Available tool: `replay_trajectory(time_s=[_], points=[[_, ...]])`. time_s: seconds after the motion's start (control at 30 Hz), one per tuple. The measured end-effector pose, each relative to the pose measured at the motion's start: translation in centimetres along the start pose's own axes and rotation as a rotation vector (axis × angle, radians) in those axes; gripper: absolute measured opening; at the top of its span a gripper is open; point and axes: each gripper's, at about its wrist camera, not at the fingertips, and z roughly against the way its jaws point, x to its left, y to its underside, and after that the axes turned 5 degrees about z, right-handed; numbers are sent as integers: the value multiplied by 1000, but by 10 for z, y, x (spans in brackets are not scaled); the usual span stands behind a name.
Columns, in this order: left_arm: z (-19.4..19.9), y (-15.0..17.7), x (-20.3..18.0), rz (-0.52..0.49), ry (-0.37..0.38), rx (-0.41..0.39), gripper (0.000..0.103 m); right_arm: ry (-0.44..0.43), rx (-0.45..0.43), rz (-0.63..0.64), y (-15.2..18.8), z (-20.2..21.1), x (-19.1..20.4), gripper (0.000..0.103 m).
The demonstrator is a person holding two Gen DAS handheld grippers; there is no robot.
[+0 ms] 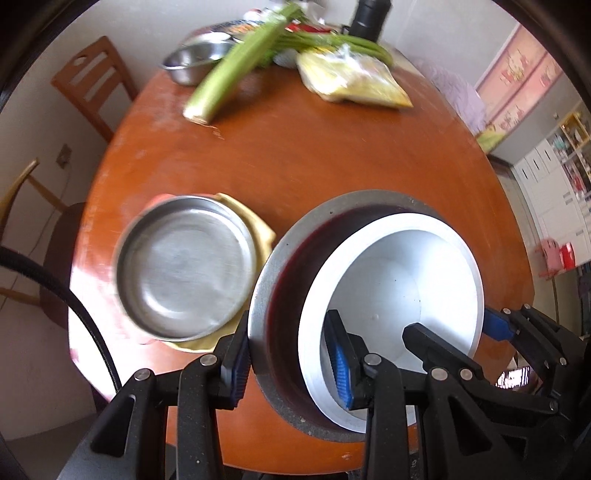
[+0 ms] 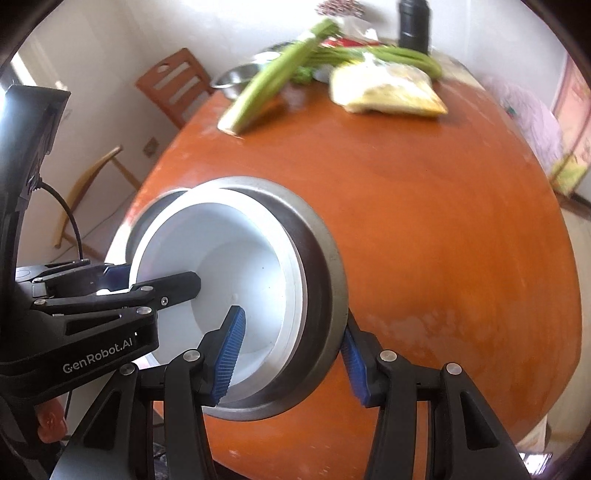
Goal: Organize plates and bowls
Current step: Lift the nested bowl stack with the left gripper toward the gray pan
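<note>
A white bowl [image 1: 388, 280] [image 2: 240, 280] sits nested in a dark bowl with a wide grey rim [image 1: 266, 280] [image 2: 328, 258], and the stack hangs tilted just over the round wooden table [image 1: 314, 158]. My left gripper [image 1: 288, 332] [image 2: 162, 275] is shut on the stack's left wall, one pad outside the grey rim, the other inside the white bowl. My right gripper [image 2: 293, 325] [image 1: 448, 321] is shut on the opposite wall in the same way. To the left a steel dish [image 1: 184, 273] rests on a yellow plate [image 1: 258, 229].
At the table's far end lie a small steel bowl [image 1: 195, 61], a celery stalk [image 1: 236, 62], green beans, a clear bag of yellow food [image 1: 354, 77] and a black bottle [image 1: 369, 18]. A wooden chair [image 1: 92, 77] stands beyond the left edge.
</note>
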Motion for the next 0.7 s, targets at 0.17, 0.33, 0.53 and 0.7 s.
replay_trajectory(time_s=[0.17, 0.33, 0.53, 0.7], points=[[19, -8, 30, 51, -21, -34, 37, -26, -20, 61, -25, -4, 31, 53], [33, -14, 60, 100, -43, -63, 37, -54, -33, 112, -42, -8, 55, 53], [34, -23, 94, 152, -63, -73, 37, -74, -20, 169, -62, -24, 79, 54], [28, -28, 117, 193, -76, -69, 37, -84, 6, 210, -76, -43, 96, 54]])
